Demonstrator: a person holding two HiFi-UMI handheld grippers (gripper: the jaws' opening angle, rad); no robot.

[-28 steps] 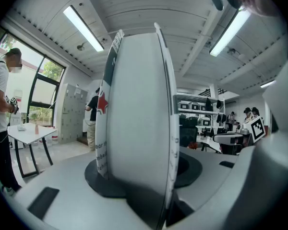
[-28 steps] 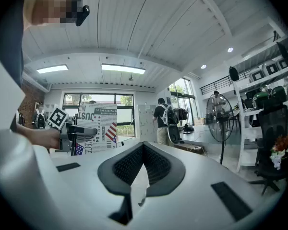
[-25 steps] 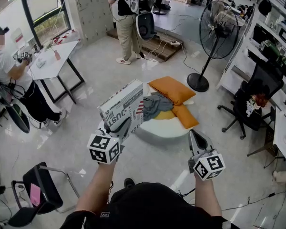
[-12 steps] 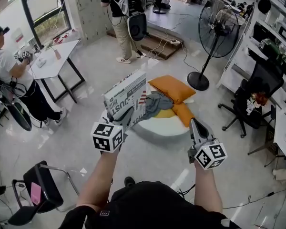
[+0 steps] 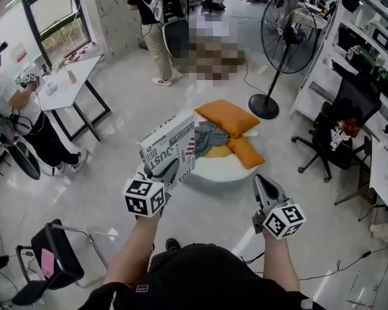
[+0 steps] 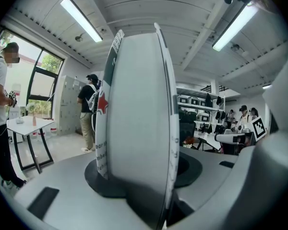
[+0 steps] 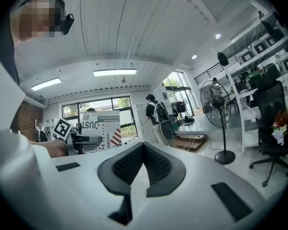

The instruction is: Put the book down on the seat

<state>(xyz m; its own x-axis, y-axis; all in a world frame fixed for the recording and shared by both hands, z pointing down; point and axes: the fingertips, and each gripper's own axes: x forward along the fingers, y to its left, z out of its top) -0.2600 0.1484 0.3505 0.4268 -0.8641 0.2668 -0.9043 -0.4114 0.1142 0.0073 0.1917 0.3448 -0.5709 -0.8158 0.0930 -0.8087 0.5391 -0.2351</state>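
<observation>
The book (image 5: 171,144) is clamped upright between the jaws of the left tool (image 5: 164,171) and held in the air over the near left edge of the round white seat (image 5: 215,172). The right tool (image 5: 265,189) is seen closed and empty, apart from the seat.

We note a round white seat (image 5: 223,172) standing on the pale glossy floor (image 5: 207,218). On it lie a big orange cushion (image 5: 229,117) at the far edge, a smaller orange cushion (image 5: 247,154) at the right edge, and a crumpled grey cloth (image 5: 210,136) beside them.
</observation>
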